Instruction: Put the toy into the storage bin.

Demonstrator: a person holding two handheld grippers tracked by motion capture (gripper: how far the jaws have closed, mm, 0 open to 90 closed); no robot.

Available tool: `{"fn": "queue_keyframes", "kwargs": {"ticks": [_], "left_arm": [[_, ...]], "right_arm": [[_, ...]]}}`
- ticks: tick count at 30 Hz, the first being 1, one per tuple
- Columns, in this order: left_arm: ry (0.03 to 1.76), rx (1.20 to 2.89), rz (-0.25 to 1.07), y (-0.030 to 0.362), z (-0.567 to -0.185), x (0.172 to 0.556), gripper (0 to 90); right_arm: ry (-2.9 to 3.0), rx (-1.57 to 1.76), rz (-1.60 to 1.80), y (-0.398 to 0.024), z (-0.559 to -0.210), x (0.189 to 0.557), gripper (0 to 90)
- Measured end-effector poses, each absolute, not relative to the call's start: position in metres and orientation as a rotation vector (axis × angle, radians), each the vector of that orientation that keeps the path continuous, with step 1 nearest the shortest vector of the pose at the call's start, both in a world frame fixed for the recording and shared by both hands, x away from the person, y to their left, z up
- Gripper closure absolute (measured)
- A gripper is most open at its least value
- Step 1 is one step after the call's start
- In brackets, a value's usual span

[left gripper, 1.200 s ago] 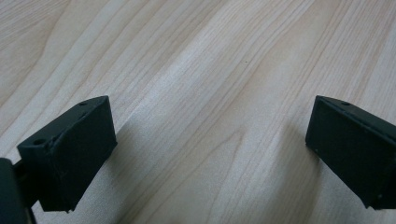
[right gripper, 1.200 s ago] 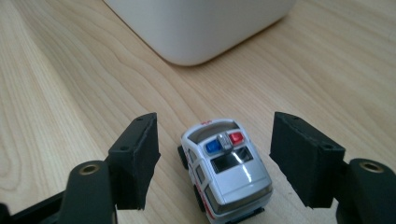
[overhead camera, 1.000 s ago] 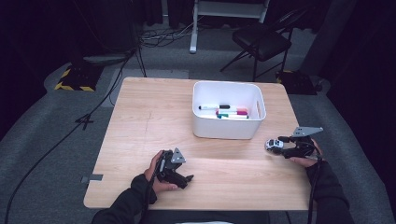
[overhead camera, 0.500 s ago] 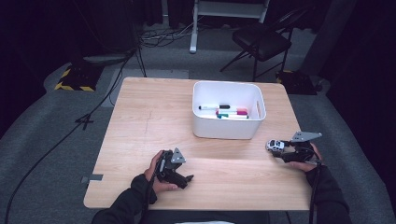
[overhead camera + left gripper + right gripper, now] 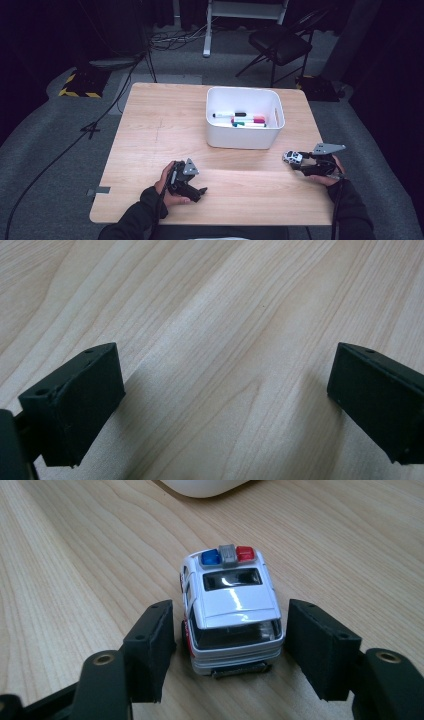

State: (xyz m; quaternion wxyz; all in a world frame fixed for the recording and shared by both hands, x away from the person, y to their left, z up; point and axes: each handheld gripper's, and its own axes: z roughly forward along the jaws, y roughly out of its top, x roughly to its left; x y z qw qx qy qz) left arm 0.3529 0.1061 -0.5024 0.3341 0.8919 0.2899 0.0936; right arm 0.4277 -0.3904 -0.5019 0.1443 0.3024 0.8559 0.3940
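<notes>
A white toy police car with a blue and red light bar stands on the wooden table near its right edge. In the right gripper view the car sits rear-first between the two black pads. My right gripper straddles it; the jaws have just been closing, and a narrow gap still shows at the right pad. From above, the right gripper lies low and level, pointing left. My left gripper rests at the front left, open over bare wood.
A white bin stands at the back centre-right of the table with several markers in it; its rounded corner lies just beyond the car. A black folding chair and cables lie on the floor behind.
My right hand has sunk a little toward the table around the car. The left hand has not moved.
</notes>
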Motion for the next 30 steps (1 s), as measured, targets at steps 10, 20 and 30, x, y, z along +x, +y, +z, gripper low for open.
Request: {"fn": "queue_keyframes", "kwargs": {"ticks": [10, 20, 30], "left_arm": [[0.757, 2.328, 0.247, 0.106, -0.502, 0.353, 1.8], [0.756, 2.329, 0.246, 0.106, -0.502, 0.353, 1.9], [0.756, 2.329, 0.247, 0.106, -0.502, 0.353, 1.8]], "right_arm": [[2.477, 0.848, 1.147, -0.386, -0.502, 0.431, 47.3], [2.449, 0.882, 1.137, -0.383, -0.501, 0.427, 48.3], [2.426, 0.843, 1.158, -0.371, -0.486, 0.422, 48.4]]}}
